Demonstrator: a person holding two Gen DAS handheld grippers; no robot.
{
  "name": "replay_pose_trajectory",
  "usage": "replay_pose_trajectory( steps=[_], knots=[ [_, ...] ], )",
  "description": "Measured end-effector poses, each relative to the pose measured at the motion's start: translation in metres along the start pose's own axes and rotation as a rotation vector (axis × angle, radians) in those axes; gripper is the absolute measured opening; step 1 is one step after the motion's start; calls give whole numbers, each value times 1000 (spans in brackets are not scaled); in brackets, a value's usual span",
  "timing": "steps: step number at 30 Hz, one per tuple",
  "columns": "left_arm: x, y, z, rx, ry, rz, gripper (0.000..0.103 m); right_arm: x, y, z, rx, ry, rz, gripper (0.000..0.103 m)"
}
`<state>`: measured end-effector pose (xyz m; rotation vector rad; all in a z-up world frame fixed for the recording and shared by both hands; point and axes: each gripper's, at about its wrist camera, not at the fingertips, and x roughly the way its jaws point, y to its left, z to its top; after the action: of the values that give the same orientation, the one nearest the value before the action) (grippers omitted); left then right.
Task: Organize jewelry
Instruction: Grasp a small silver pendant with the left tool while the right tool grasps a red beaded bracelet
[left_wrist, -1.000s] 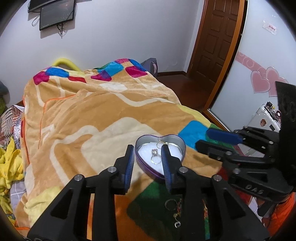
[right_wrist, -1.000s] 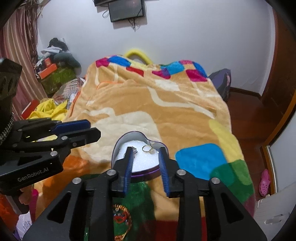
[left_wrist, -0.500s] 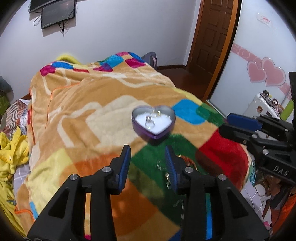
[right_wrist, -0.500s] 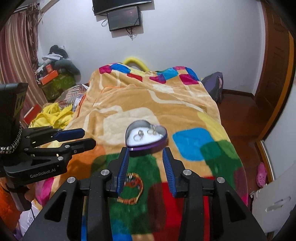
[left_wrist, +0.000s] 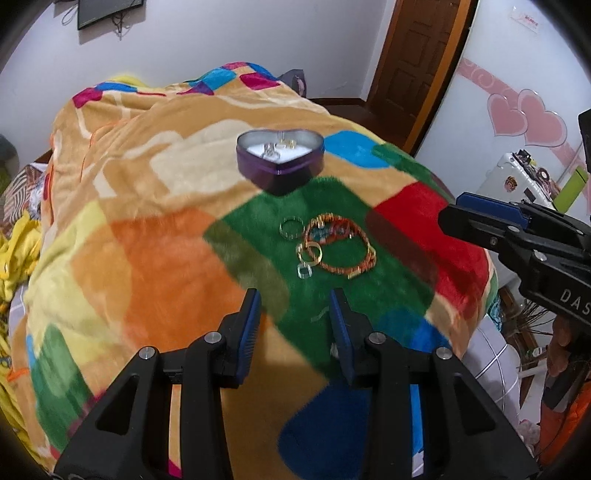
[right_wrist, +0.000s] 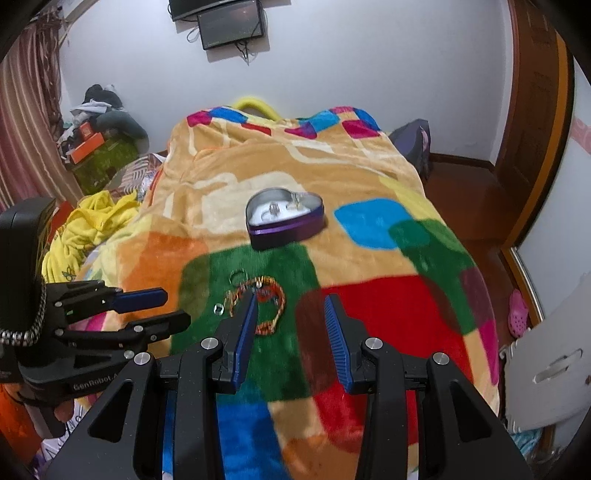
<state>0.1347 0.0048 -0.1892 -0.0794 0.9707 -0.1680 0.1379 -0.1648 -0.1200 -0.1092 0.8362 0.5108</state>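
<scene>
A purple heart-shaped tin (left_wrist: 280, 162) with a white lining sits open on the bed blanket; it holds rings (left_wrist: 271, 150). It also shows in the right wrist view (right_wrist: 285, 218). Nearer, on a green patch, lie an orange beaded bracelet (left_wrist: 345, 245), a gold ring (left_wrist: 290, 227) and small clear pieces (left_wrist: 305, 270); the bracelet also shows in the right wrist view (right_wrist: 271, 301). My left gripper (left_wrist: 294, 314) is open and empty, just short of this jewelry. My right gripper (right_wrist: 290, 319) is open and empty, its left finger over the bracelet's edge.
A colourful patchwork blanket (left_wrist: 166, 229) covers the bed. Yellow clothes (right_wrist: 92, 221) and clutter lie on the left. A wooden door (left_wrist: 417, 62) and a white wall with pink hearts (left_wrist: 528, 118) stand on the right. The other gripper shows at each view's side (left_wrist: 517, 236) (right_wrist: 110, 317).
Both grippers have pulled back and up from the heart tin toward the bed's near end. The loose bracelet and rings have come into view in front of them.
</scene>
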Motion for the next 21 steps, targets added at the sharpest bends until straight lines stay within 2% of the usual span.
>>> replay_pose_trajectory(
  steps=[9,15,19,21],
  knots=[
    [2,-14,-22,15,17,-25,37,2,-3,-21,42,40,3,34],
    [9,-17,-29,17,22,-35,24,9,-4,-28,64,69,10,34],
    [8,-13,-30,12,20,-46,9,17,-3,-29,74,88,18,34],
    [6,-8,-29,-9,17,-61,9,23,-3,-29,81,99,23,34]
  ],
)
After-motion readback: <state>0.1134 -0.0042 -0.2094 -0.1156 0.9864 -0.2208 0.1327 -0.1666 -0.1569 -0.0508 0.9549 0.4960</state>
